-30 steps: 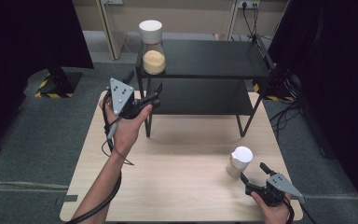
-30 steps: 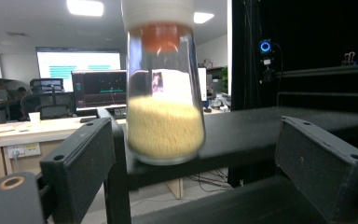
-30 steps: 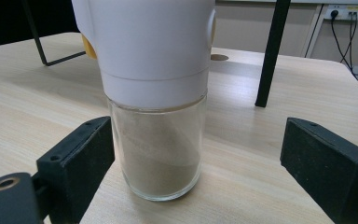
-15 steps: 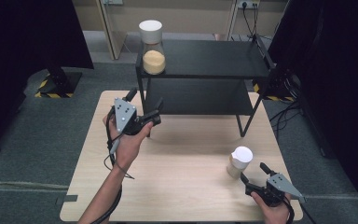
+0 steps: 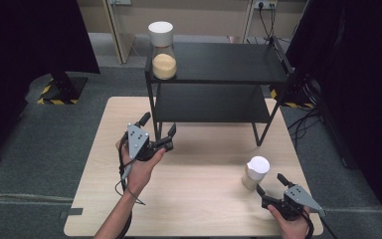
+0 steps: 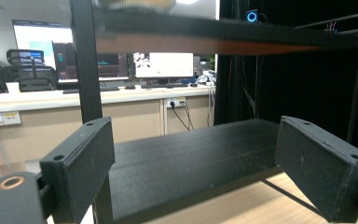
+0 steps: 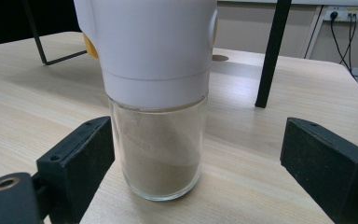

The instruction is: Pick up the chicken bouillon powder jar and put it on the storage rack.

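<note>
A glass jar of yellow powder with a white lid (image 5: pixel 162 51) stands on the left end of the black rack's top shelf (image 5: pixel 229 63). A second glass jar with a white cap (image 5: pixel 255 172) (image 7: pixel 157 140), holding tan powder, stands on the wooden table at the right. My left gripper (image 5: pixel 158 124) (image 6: pixel 200 168) is open and empty at the rack's left front leg (image 6: pixel 85 60), facing the lower shelf (image 6: pixel 186 149). Just in front of the capped jar, my right gripper (image 5: pixel 270 184) (image 7: pixel 198 161) is open; the jar stands between its jaws nearer the left one, and contact cannot be told.
The rack stands on the far half of the table (image 5: pixel 199 204) with thin black legs (image 7: pixel 272 51) at its corners. Bare wood lies between the two hands. Cables (image 5: pixel 306 117) run on the floor to the right of the table.
My left gripper has come down and toward the person, from beside the rack's upper left to table level before the lower shelf. The right gripper and both jars have stayed put.
</note>
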`<act>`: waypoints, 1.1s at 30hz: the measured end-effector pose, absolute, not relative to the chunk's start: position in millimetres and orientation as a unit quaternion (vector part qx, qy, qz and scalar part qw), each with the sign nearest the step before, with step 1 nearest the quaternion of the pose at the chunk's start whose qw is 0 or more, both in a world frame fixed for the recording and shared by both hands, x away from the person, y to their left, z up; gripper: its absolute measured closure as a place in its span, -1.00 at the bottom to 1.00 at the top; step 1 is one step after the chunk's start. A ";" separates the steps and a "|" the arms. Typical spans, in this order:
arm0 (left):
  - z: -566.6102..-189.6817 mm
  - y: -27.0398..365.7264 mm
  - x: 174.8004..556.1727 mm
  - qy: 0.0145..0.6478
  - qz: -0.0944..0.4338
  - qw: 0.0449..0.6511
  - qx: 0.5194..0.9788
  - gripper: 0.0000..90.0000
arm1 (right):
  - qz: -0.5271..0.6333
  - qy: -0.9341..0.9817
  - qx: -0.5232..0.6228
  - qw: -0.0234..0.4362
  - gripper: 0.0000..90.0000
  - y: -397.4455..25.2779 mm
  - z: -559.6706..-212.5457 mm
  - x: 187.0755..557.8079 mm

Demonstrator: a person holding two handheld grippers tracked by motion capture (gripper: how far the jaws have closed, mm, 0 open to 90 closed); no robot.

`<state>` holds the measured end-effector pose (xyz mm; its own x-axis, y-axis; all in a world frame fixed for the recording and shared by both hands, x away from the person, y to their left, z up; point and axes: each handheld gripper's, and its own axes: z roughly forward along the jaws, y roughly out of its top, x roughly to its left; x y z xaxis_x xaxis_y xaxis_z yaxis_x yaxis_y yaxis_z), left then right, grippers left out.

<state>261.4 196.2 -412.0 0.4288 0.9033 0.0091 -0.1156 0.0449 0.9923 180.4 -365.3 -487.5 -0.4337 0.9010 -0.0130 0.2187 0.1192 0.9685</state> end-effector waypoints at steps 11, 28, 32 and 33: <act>-446.2 201.4 253.4 0.359 0.388 0.629 0.570 -0.75 | 0.517 0.671 0.417 0.331 -0.78 -365.3 -487.7 180.2; -498.2 209.4 238.8 0.383 0.359 0.610 0.594 -0.74 | 0.516 0.672 0.416 0.331 -0.78 -365.3 -487.6 180.2; -508.6 210.6 235.4 0.388 0.351 0.599 0.606 -0.73 | 0.517 0.671 0.416 0.331 -0.78 -365.5 -488.0 180.0; -508.6 210.6 235.4 0.388 0.351 0.599 0.606 -0.73 | 0.517 0.671 0.416 0.331 -0.78 -365.5 -488.0 180.0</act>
<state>235.4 210.6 -508.6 0.4524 0.8910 -0.0385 0.0489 0.0183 0.9986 180.0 -365.5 -488.0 -0.4353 0.9002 -0.0133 0.2155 0.1185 0.9693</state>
